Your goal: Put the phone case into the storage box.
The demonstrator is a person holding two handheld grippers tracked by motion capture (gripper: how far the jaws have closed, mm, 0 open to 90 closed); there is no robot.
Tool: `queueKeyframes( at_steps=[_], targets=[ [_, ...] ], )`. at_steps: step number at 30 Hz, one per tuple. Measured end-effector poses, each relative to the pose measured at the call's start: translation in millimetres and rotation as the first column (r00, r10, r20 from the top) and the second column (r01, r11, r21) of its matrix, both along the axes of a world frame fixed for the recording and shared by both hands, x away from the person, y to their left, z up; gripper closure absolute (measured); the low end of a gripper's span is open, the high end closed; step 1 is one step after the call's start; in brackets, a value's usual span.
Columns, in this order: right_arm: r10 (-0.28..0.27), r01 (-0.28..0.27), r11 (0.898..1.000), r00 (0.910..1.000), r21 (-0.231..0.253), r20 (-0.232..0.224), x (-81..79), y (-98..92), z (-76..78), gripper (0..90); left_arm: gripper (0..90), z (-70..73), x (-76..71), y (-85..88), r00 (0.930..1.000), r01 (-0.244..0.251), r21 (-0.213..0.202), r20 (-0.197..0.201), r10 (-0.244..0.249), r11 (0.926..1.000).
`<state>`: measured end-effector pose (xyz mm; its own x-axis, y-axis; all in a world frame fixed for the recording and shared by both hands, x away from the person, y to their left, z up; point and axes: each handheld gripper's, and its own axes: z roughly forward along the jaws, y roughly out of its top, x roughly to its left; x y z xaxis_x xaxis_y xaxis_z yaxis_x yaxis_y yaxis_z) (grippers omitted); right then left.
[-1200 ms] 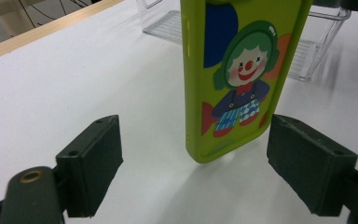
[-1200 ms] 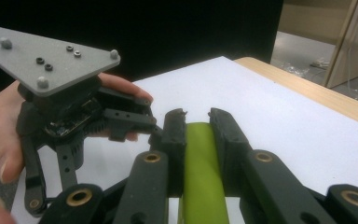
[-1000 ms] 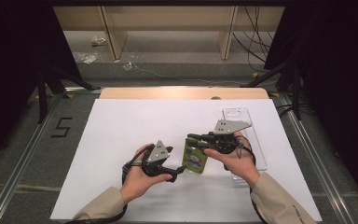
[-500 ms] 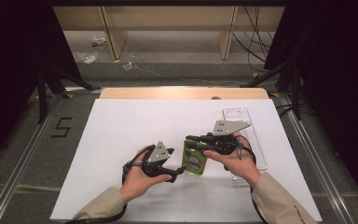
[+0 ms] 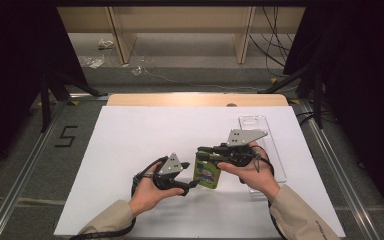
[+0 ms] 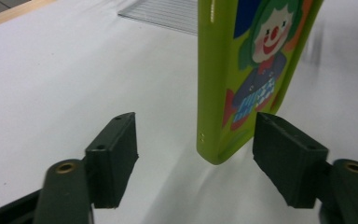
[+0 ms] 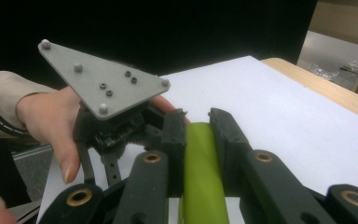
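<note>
A lime-green phone case (image 5: 207,172) with a clown picture hangs upright just above the white table (image 5: 145,135). My right gripper (image 5: 205,152) is shut on its upper edge; in the right gripper view the green edge (image 7: 198,163) is pinched between both pads of the right gripper (image 7: 199,122). My left gripper (image 5: 190,186) comes in from the left at the case's lower corner. In the left gripper view the case (image 6: 214,70) stands between the jaws of the left gripper (image 6: 193,123), which have just been closing. The left pad (image 6: 114,154) is still well apart from it.
A clear plastic tray (image 5: 260,135) lies flat on the table behind my right hand, and its ridged edge (image 6: 168,11) is seen beyond the case. The table's wooden far edge (image 5: 195,100) borders a dark floor with cables.
The left gripper has crept slightly toward the case's lower corner. The right hand and the case have stayed where they were.
</note>
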<state>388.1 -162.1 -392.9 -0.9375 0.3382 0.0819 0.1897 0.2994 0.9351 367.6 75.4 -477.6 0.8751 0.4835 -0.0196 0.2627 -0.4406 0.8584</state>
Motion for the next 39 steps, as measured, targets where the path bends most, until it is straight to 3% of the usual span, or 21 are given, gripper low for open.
queueKeyframes(
  at_steps=[16,31,39],
  targets=[
    [0.041,-0.041,0.999,0.9991,-0.007,-0.009,-1.6,4.5,-0.9,77.5,38.0,-6.9,-0.3,-3.6,0.9944,0.102,-0.013,-0.026,-0.102,0.9947],
    [0.092,-0.092,0.996,0.9957,-0.016,-0.013,-2.7,5.2,-0.7,77.5,39.9,-7.4,-2.6,-5.9,0.99,0.138,-0.006,-0.028,-0.138,0.9904],
    [0.102,-0.102,0.995,0.9946,-0.016,-0.018,-3.0,5.7,-1.0,77.5,48.1,-7.4,-3.7,-6.8,0.9857,0.165,-0.012,-0.034,-0.165,0.9862]
  ],
)
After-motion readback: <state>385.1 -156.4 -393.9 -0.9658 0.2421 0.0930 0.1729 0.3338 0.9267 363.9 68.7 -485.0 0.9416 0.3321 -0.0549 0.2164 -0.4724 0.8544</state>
